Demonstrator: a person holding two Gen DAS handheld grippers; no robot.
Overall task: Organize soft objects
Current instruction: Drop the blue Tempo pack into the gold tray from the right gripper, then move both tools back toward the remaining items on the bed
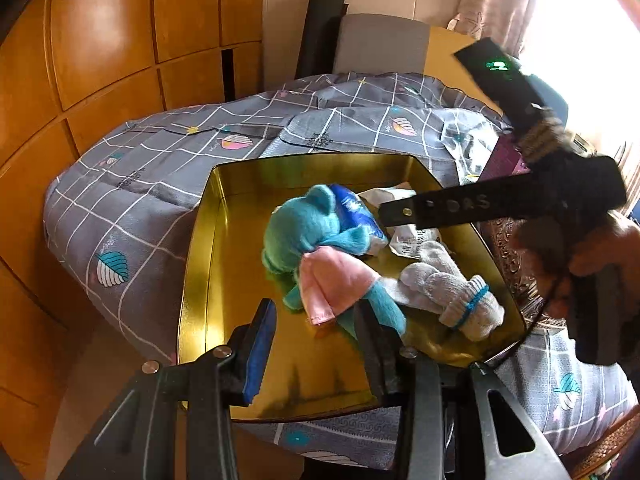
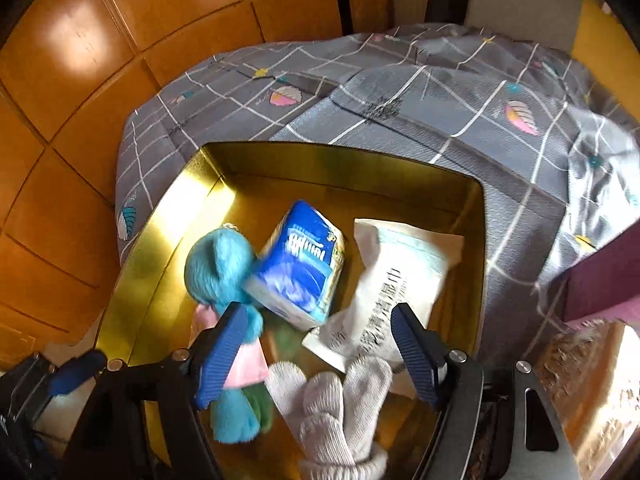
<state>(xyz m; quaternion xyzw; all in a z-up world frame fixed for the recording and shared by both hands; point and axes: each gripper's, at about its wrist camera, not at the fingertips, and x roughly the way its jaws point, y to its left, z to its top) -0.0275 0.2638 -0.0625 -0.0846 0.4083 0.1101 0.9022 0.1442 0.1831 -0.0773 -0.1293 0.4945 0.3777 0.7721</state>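
Note:
A gold tin tray (image 1: 200,264) lies on the bed and holds a teal plush toy (image 1: 304,228), a pink cloth (image 1: 332,284), a white knit glove (image 1: 452,284), a blue tissue pack (image 1: 356,212) and a white packet (image 1: 412,236). My left gripper (image 1: 316,344) hangs open over the tray's near edge, with the plush's leg beside its right finger. My right gripper (image 2: 320,354) stands open above the glove (image 2: 332,400); its pads touch nothing. Beyond its fingers lie the tissue pack (image 2: 304,264), the white packet (image 2: 392,264) and the plush (image 2: 220,264).
Grey checked bedding (image 1: 160,168) surrounds the tray. A wooden wardrobe (image 1: 100,40) stands close on the left and a grey chair (image 1: 380,44) at the back. A maroon box (image 2: 600,280) sits at the right. A hand (image 1: 600,248) holds the right gripper over the tray.

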